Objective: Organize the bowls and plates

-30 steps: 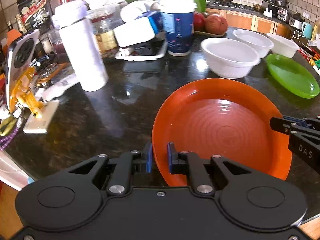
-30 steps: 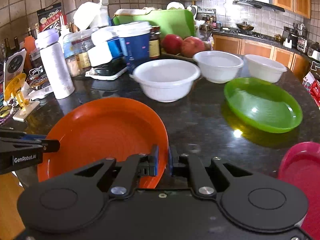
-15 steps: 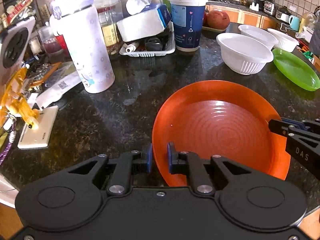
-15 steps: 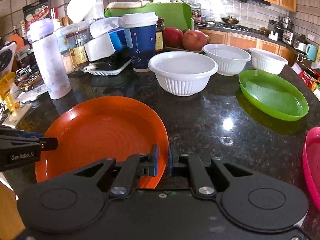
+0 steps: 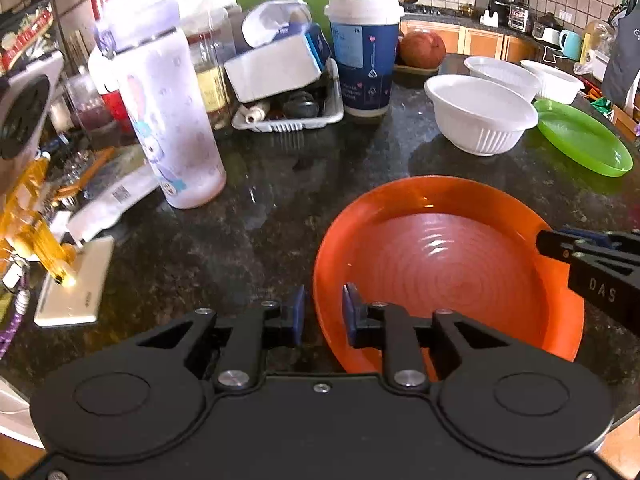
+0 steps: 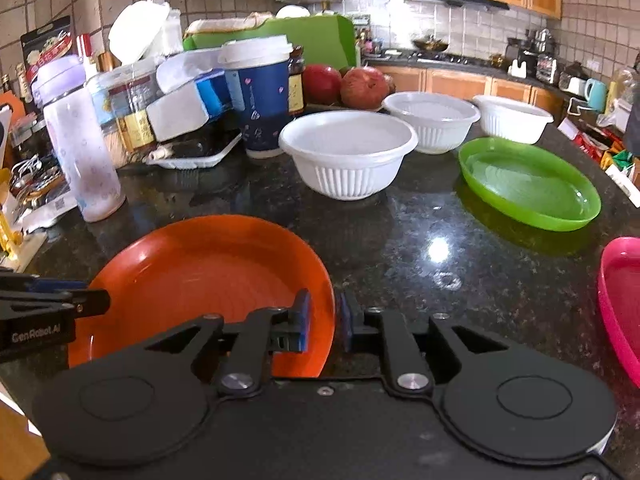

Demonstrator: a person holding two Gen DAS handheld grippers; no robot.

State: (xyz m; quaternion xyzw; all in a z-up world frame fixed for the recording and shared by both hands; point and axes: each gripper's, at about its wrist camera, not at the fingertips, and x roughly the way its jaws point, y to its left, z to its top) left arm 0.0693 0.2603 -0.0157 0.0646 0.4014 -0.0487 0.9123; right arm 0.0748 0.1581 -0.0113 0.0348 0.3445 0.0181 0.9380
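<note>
An orange plate (image 5: pixel 440 264) lies on the dark stone counter (image 5: pixel 260 216). My left gripper (image 5: pixel 323 314) straddles its near-left rim; the jaws are opening and the blue pads stand clear of the rim between them. My right gripper (image 6: pixel 323 320) straddles the plate's (image 6: pixel 200 280) right rim the same way, jaws opening, pads off the rim. Each gripper shows in the other's view, the right gripper (image 5: pixel 552 240) and the left gripper (image 6: pixel 92 304). Behind stand three white bowls (image 6: pixel 348 152) (image 6: pixel 432 116) (image 6: pixel 516 116), with a green plate (image 6: pixel 528 184) to the right and a pink plate (image 6: pixel 624 304) at the right edge.
A pale water bottle (image 5: pixel 168 120), a blue paper cup (image 5: pixel 366 52), a white tray of odds and ends (image 5: pixel 288 116) and jars crowd the back left. A phone (image 5: pixel 76 280) lies near the left counter edge. Red fruit (image 6: pixel 348 84) sits behind the bowls.
Both grippers were shut on the orange plate's rim; now their pads have parted from it. Both views shifted toward the bottle and cup before settling.
</note>
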